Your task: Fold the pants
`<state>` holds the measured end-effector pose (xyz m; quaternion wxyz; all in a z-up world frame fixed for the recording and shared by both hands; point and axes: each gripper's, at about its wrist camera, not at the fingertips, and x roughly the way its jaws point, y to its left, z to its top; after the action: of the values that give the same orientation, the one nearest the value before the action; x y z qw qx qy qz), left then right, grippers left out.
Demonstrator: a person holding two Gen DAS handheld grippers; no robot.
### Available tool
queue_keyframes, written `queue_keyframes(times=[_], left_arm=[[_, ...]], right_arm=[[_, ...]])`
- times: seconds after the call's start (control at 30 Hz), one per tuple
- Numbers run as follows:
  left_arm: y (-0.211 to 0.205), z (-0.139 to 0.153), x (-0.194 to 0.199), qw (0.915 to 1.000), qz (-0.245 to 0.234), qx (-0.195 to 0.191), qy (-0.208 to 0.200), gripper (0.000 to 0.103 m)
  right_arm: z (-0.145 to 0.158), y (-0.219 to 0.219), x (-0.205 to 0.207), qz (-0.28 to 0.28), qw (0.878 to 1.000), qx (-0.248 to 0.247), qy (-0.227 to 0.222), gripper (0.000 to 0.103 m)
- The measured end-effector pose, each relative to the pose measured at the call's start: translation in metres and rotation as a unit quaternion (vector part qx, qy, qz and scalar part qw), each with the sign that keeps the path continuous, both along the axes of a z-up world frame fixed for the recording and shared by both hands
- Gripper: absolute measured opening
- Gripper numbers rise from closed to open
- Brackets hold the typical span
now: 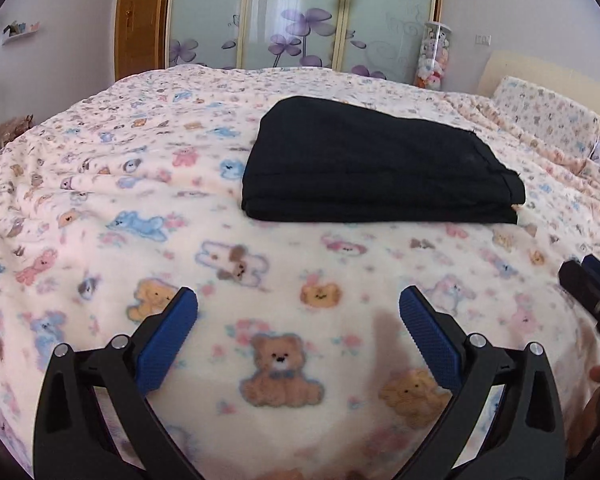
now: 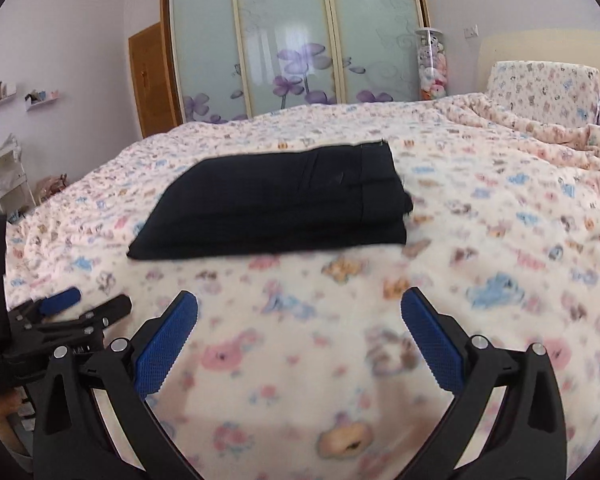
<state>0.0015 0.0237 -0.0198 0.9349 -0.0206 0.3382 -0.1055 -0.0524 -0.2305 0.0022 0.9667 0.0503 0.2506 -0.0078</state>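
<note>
The black pants (image 1: 376,168) lie folded in a flat, layered stack on the bed's teddy-bear blanket (image 1: 140,208); they also show in the right wrist view (image 2: 276,204). My left gripper (image 1: 298,300) is open and empty, held over the blanket well in front of the pants. My right gripper (image 2: 299,302) is open and empty too, in front of the stack. The left gripper shows at the left edge of the right wrist view (image 2: 84,304). The right gripper's fingers (image 1: 588,276) show at the right edge of the left wrist view.
A pillow (image 2: 540,92) in the same print leans on the headboard at far right, with bunched blanket (image 2: 532,128) before it. Sliding wardrobe doors (image 2: 292,40) with purple flowers stand behind the bed, beside a clear tube of plush toys (image 2: 432,64) and a wooden door (image 2: 152,80).
</note>
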Motion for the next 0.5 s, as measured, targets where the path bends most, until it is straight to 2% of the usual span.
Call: queue_keyframes(times=[0.1, 0.2, 0.5], left_arm=[[-0.001, -0.001, -0.002, 1.0000, -0.007, 0.003, -0.004, 0.101], [-0.001, 0.000, -0.006, 0.9998, -0.016, -0.003, -0.014, 0.101], [0.002, 0.004, -0.012, 0.9994, -0.004, -0.010, -0.032, 0.101]], right_arm=[[-0.008, 0.012, 0.001, -0.003, 0.999, -0.033, -0.005, 0.102], [-0.010, 0.016, 0.000, -0.003, 0.999, -0.042, -0.013, 0.102], [-0.013, 0.012, 0.004, -0.014, 0.999, -0.035, -0.012, 0.102]])
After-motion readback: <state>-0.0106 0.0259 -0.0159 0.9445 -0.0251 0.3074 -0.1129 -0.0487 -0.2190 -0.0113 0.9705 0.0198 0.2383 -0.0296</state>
